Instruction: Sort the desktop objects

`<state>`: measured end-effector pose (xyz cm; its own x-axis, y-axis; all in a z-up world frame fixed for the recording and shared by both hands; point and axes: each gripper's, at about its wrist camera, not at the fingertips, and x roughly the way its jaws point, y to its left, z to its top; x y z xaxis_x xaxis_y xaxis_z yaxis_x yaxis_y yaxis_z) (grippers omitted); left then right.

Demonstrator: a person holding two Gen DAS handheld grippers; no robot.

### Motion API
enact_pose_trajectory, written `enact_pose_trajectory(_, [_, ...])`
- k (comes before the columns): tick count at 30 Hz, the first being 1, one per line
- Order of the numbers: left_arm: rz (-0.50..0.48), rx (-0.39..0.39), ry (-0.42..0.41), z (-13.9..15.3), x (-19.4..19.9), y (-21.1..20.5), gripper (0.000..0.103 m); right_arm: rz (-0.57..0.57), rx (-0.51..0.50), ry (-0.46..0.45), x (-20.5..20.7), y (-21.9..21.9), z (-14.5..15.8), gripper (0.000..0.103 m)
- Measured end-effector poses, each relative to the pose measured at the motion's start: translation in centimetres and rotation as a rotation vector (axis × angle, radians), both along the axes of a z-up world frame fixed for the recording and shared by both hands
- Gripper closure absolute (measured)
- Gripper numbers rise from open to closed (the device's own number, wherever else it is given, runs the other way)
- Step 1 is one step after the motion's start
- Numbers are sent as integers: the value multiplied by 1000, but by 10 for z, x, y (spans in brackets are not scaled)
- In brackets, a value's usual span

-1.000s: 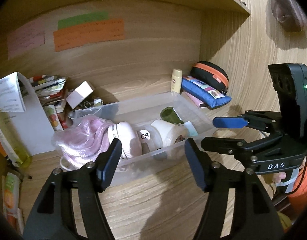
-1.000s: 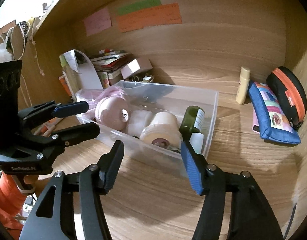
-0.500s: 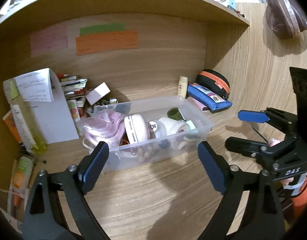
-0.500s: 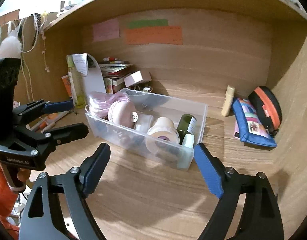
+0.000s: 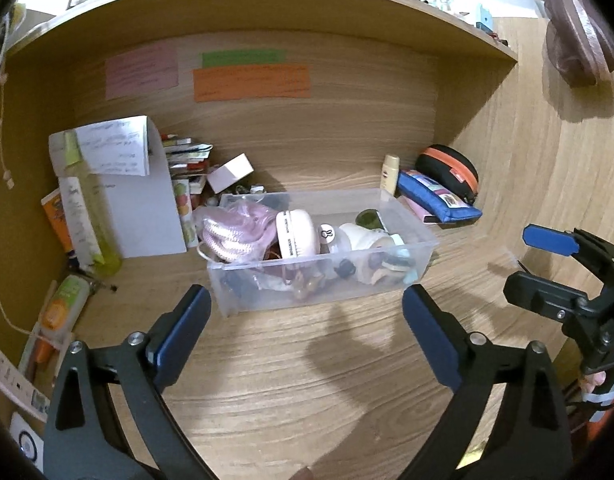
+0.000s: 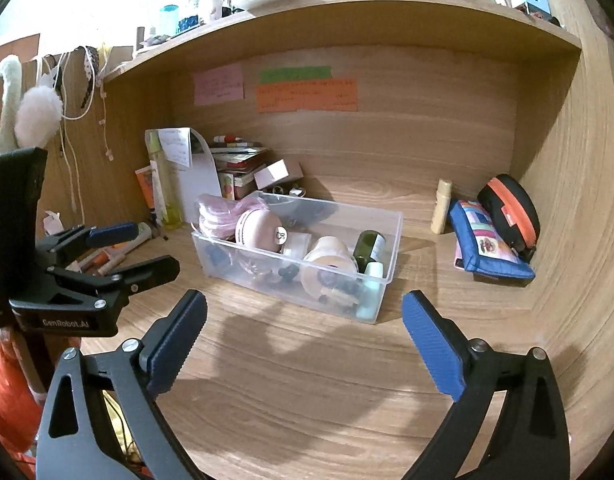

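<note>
A clear plastic bin stands on the wooden desk. It holds a pink bundle, a pink round case, tape rolls and a green bottle. My left gripper is open and empty, in front of the bin and apart from it. My right gripper is open and empty, also short of the bin. Each gripper shows in the other's view: the right one, the left one.
A blue pouch, a black and orange case and a cream tube lie at the back right. Papers, books and a white box stand at the back left. Tubes lie at the left. A shelf runs overhead.
Both grippers have pulled back from the bin and their jaws have opened wider. The bin now looks smaller and farther off.
</note>
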<state>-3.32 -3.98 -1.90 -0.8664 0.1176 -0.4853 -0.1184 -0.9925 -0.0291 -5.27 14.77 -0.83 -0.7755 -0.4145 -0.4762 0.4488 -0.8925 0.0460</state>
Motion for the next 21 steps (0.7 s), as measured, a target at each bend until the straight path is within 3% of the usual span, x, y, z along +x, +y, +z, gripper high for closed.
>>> enact_pose_trajectory(8, [45, 8, 49, 1, 8, -1, 5, 13, -22, -31, -5, 1, -3, 5])
enact_pose_trajectory(21, [10, 15, 69, 1, 8, 5, 5, 7, -40, -62, -13, 0, -7, 5])
